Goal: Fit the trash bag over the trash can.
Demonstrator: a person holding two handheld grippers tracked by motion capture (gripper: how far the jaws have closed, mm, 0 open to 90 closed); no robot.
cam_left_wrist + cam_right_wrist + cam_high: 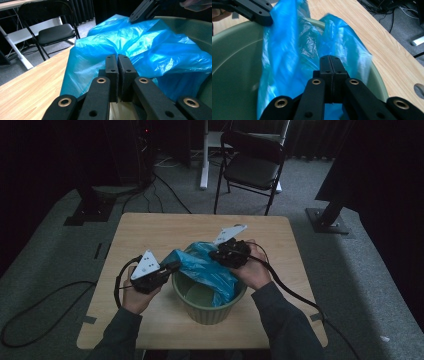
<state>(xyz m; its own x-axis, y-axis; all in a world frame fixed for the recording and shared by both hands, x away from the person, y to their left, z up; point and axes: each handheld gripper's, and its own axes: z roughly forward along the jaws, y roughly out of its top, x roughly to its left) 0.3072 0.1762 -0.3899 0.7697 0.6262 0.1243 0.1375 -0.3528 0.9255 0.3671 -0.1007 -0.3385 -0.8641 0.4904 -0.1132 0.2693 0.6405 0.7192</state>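
High view: green bucket (209,312) on wooden counter (150,227); blue plastic bag (205,267) draped over its rim, pinched by left claw (172,266) and right claw (216,254).

The blue plastic bag (207,268) hides much of the green pot's (210,312) inside and far rim, the chair (251,162) is cut off by the top edge, and the bag's edge in the right gripper view is blurred.
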